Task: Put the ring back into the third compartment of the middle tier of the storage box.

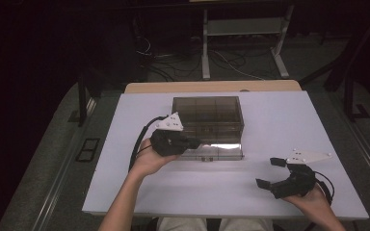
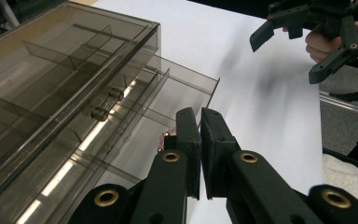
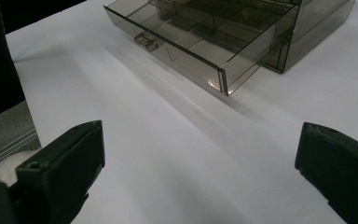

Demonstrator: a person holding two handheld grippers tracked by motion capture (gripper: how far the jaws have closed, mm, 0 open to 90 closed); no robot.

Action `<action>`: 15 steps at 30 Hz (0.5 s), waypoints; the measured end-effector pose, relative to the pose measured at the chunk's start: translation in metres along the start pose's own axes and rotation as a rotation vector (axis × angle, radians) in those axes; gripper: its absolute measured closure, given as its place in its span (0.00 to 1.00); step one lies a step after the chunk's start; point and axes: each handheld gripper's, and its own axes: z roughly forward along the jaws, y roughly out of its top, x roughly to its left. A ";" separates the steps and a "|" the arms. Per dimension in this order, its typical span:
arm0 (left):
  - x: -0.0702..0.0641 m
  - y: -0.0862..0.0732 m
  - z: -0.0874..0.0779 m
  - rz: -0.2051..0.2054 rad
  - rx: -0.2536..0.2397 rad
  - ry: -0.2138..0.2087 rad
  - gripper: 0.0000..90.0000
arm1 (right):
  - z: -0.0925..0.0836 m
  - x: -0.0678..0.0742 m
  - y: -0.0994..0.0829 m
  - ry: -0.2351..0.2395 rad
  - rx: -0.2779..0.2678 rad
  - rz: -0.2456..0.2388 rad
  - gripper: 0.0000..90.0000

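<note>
The left gripper [image 2: 199, 140] comes first, its jaws closed right at the front wall of the pulled-out drawer [image 2: 168, 100], seemingly pinching that thin wall (the contact itself is hard to make out). The drawer sticks out of the smoky plastic box [image 1: 208, 115], which sits near the middle of the table [image 1: 270, 125], toward its far edge. The drawer's divided compartments look empty; a small reddish speck near the jaws cannot be identified. The right gripper [image 1: 271, 172] rests wide open by the table's near right corner. A hard pull could drag the light box or slip the drawer out completely, since nothing steadies it.
</note>
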 end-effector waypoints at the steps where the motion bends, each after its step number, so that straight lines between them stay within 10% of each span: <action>1: 0.000 0.001 0.000 0.001 0.004 0.001 0.96 | 0.000 0.000 0.000 0.001 0.002 0.004 0.01; 15: -0.002 0.014 0.013 0.019 0.004 -0.020 0.96 | 0.000 0.000 0.000 0.002 0.002 0.005 0.01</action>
